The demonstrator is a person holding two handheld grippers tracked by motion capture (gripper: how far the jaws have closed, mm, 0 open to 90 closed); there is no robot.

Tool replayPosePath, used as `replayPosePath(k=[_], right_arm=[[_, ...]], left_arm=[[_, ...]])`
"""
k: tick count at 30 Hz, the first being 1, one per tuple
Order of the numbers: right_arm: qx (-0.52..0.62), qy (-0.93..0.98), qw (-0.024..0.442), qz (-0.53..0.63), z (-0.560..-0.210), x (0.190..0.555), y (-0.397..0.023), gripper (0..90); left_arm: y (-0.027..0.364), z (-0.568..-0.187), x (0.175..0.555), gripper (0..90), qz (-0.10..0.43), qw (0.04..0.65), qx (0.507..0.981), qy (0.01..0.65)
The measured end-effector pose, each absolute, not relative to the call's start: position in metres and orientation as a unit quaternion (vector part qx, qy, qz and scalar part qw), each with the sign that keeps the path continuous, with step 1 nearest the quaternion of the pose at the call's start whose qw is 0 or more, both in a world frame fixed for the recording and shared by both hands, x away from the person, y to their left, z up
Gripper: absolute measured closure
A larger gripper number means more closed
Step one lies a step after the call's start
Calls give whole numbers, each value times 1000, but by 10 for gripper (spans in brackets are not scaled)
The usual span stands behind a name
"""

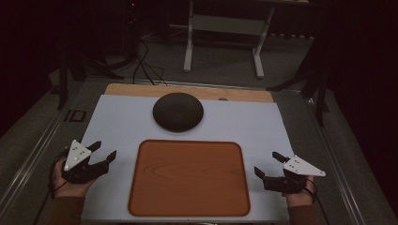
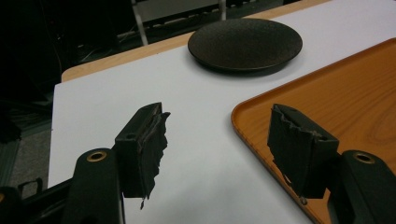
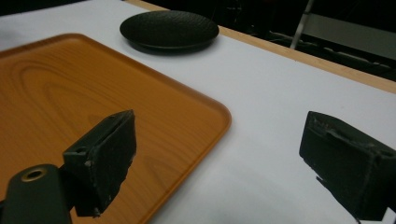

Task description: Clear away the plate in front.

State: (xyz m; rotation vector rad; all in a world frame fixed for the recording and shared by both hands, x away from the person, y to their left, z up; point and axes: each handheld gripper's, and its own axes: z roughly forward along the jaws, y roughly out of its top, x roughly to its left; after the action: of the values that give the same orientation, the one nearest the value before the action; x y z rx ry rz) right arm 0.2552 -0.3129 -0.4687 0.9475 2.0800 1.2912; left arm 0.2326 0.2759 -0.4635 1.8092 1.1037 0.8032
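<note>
Your left gripper [image 1: 104, 151] and right gripper [image 1: 268, 163], both spread wide and holding nothing, flank the wooden tray [image 1: 188, 178]; 1 dark plate [image 1: 178, 111] sits beyond, unobstructed, no writing legible.

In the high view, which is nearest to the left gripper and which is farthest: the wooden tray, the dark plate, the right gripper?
From the left gripper, at the table's left edge:
1. Wooden tray, just to its right, nearest.
2. Dark plate, farther back, near the table's middle.
3. Right gripper, beyond the tray at the table's right edge, farthest.
</note>
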Motion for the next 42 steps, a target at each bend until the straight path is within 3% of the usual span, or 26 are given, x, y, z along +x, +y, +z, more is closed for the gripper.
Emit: replayPosePath(k=[10,29,42], right_arm=[[346,770,260,469,-469,253,-315,107],[343,772,261,466,-470,254,-316,107],[346,772,261,465,-471,254,-316,108]], left_arm=[[272,-464,236,370,324,418,731,432],[279,-462,243,374,306,455,698,460],[277,-444,259,376,313,456,697,457]])
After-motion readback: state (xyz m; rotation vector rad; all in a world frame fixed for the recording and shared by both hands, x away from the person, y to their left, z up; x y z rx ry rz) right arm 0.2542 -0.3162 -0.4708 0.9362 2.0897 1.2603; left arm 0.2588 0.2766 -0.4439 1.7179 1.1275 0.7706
